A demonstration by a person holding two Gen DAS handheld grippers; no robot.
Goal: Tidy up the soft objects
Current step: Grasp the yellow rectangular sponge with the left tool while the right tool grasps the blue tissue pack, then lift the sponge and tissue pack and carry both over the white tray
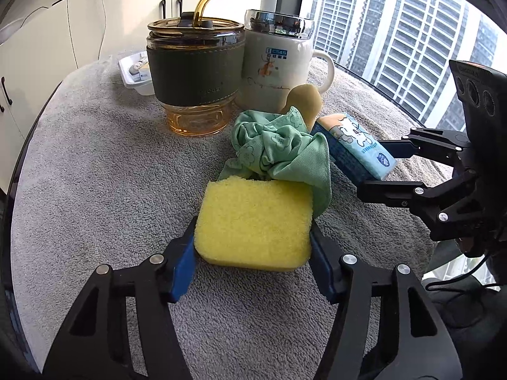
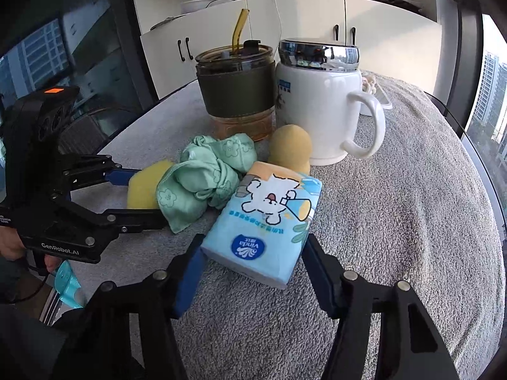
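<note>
**Two grippers, two soft things, one little pile**

The left gripper [image 1: 253,247] has the yellow sponge [image 1: 253,221] between its two blue pads. The pads press on the sponge's left and right sides, so it is pinching the sponge. The sponge lies flat on the grey towel [image 1: 111,174], right in front of this gripper. Its wide side runs across, from one pad to the other.

The right gripper [image 2: 250,259] has the blue tissue pack [image 2: 266,218] between its pads. The pads sit tight on both sides, so it looks like a pinch too. The pack's long side points away from the gripper, toward the cups. Its near end looks tipped up a little.

The green cloth [image 1: 279,148] is bunched up between the sponge and the tissue pack. One corner of it hangs over the far right edge of the sponge. A tan puff [image 2: 290,145] stands behind the cloth, just beside the white mug [image 2: 320,107]. The brown glass cup [image 1: 195,69] with a straw stands next to the mug.

The sponge is nearer the left hand and the pack is nearer the right hand. The two grippers are close together, with only the cloth between them. If the sponge is pulled back, I think the cloth corner may drag along with it.
</note>
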